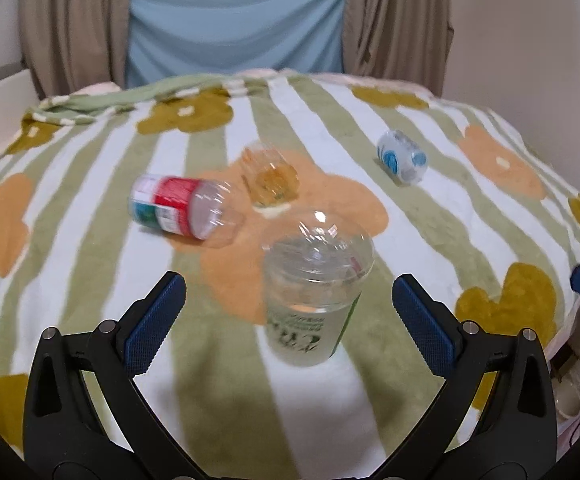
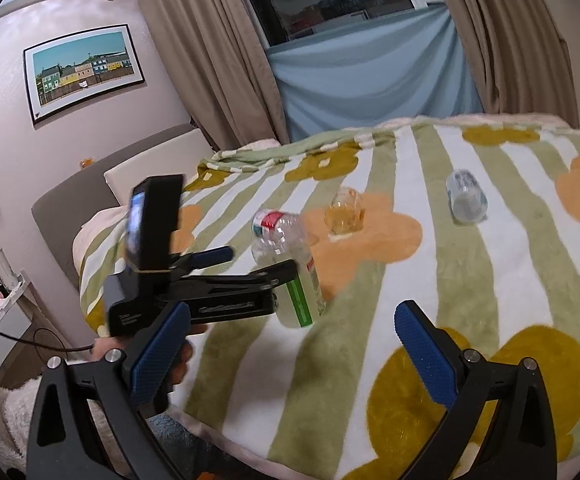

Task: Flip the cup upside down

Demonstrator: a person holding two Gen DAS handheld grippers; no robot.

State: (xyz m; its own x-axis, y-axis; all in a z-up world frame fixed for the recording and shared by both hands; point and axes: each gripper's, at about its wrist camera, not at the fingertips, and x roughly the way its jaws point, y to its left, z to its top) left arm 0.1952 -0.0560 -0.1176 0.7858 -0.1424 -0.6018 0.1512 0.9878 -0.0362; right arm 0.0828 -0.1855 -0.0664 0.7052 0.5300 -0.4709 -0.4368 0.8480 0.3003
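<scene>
A clear plastic cup with green print [image 1: 310,300] stands on the blanket with its wide mouth up, slightly tilted. My left gripper [image 1: 290,316] is open, its blue pads on either side of the cup and clear of its walls. From the right wrist view the same cup [image 2: 300,296] sits between the left gripper's fingers [image 2: 218,256]. My right gripper [image 2: 290,360] is open over the near part of the bed with nothing between its fingers.
On the striped flower blanket [image 1: 450,240] lie a red-labelled cup [image 1: 178,210], a small amber-tinted cup [image 1: 270,178] and a blue-labelled cup [image 1: 402,156] on their sides. Curtains [image 1: 70,20] hang behind the bed. A hand [image 2: 182,360] holds the left tool.
</scene>
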